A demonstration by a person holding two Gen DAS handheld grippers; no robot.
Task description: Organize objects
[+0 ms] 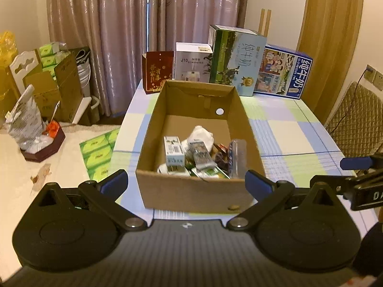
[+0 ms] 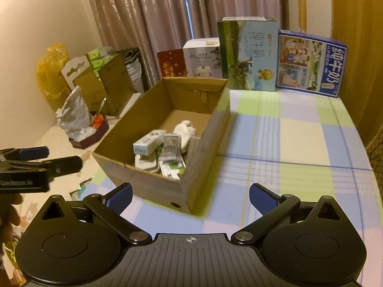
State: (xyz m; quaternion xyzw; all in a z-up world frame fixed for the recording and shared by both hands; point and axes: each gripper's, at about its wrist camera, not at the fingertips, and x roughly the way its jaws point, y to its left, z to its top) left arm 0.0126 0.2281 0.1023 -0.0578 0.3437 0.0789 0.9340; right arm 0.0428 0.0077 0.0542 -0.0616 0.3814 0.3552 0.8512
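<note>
Both grippers are spread wide and empty: the left gripper (image 1: pixel 186 184) faces the near short wall of the cardboard box (image 1: pixel 191 191), the right gripper (image 2: pixel 190 197) sits at its near right corner. One open box lies on the checked tablecloth (image 2: pixel 299 138), its long axis running away from the cameras toward the curtain (image 1: pixel 107 24). Inside it, at the near end, sit several small packets, too jumbled to count, and one white crumpled item (image 1: pixel 199 135). Beyond the box's far end stand four upright cartons: one red (image 1: pixel 158 71), one white (image 1: pixel 191 63), two milk cartons (image 1: pixel 237 59). Left of the box, more boxes clutter a lower surface
</note>
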